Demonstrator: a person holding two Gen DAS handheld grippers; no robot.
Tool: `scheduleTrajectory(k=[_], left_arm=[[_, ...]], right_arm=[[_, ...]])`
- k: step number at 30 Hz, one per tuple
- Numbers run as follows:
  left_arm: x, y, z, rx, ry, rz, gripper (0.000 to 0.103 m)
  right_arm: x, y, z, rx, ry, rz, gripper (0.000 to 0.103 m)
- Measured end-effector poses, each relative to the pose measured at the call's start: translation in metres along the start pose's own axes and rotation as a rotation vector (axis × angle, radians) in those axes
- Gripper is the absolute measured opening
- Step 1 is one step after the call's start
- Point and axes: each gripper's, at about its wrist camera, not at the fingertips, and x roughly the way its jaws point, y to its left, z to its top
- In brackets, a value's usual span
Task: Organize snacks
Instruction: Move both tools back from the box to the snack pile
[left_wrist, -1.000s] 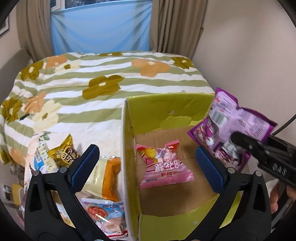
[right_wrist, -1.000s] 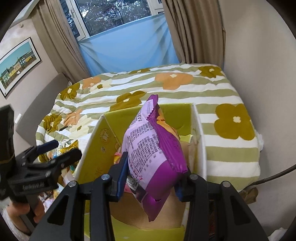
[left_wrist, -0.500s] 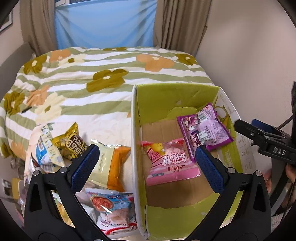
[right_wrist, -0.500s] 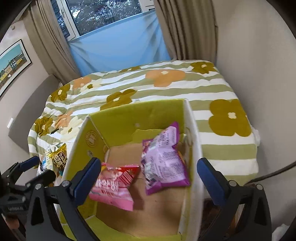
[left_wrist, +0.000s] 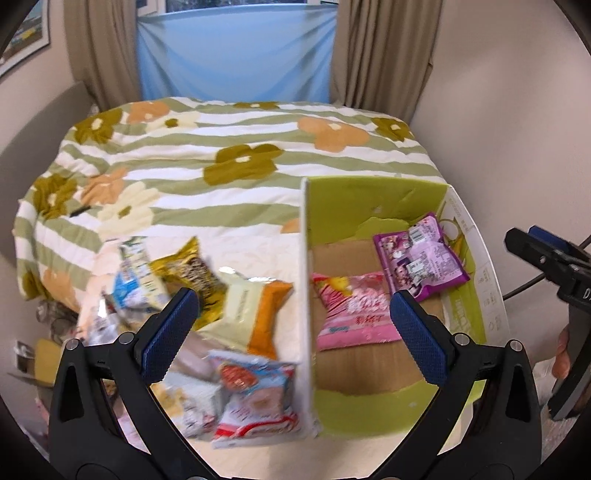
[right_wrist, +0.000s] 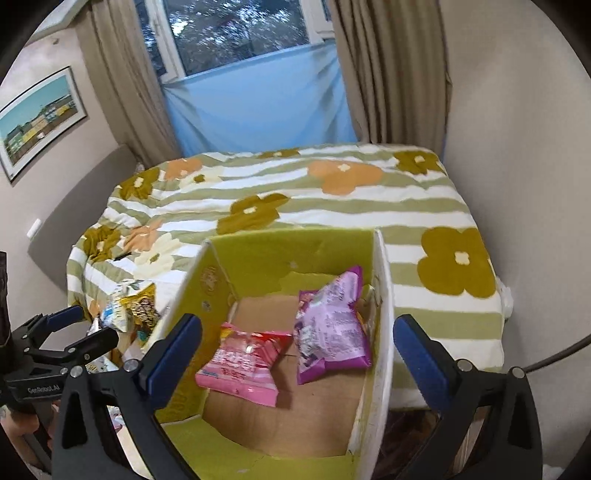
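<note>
1. The right gripper (right_wrist: 297, 354) has its jaws spread wide and nothing between the pads; it hangs above the open cardboard box (right_wrist: 380, 295), pointing down into it.
2. The purple snack packet (right_wrist: 332, 332) lies on the box floor just ahead of this claw and a little toward its right finger, against the box's right wall.
3. The pink snack packet (right_wrist: 243, 363) lies beside it, toward the claw's left finger, its corner touching or nearly touching the purple one.
4. The left gripper (left_wrist: 291, 336) is also spread apart and empty. The box's left wall runs straight between its two fingers, so the box interior sits behind its right finger and the loose snacks behind its left.
5. From that claw, the pink packet (left_wrist: 354, 314) lies just past the right finger and the purple packet (left_wrist: 421, 258) farther ahead and right.
6. Outside the box, below and ahead of the left finger, a blurred heap of packets rests on the bed: a cream and orange bag (left_wrist: 255, 314), a gold bag (left_wrist: 188, 273) and a blue, red and white packet (left_wrist: 255, 391).
7. The box and the heap rest on a bedspread (right_wrist: 295, 192) with green and white stripes and large flowers.
8. Beyond the bed are beige curtains (right_wrist: 391, 70), a blue sheet (right_wrist: 258, 99) across the lower window, and a framed picture (right_wrist: 40, 118) on the left wall.
</note>
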Motion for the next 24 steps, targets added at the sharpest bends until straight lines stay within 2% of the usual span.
scheduleTrajectory(k=[6,10,14,18,24], left_arm=[[-0.043,0.047,-0.018,-0.041,-0.050,0.037,0.102],[-0.076,0.088,-0.032,-0.049,-0.093,0.066,0.102],[-0.108,0.136,-0.053,-0.067,-0.116,0.063,0.102],[-0.124,0.176,-0.075,-0.081,-0.112,0.058,0.102],[-0.129,0.228,-0.117,-0.120,-0.059,0.012,0.102]], right_arm=[[-0.027,0.037,-0.009,-0.035,-0.053,0.038,0.103],[-0.050,0.075,-0.020,-0.045,-0.095,0.038,0.103],[-0.065,0.123,-0.038,-0.054,-0.127,0.027,0.103],[-0.068,0.163,-0.060,-0.035,-0.129,0.043,0.103],[-0.063,0.215,-0.101,0.018,-0.089,0.048,0.103]])
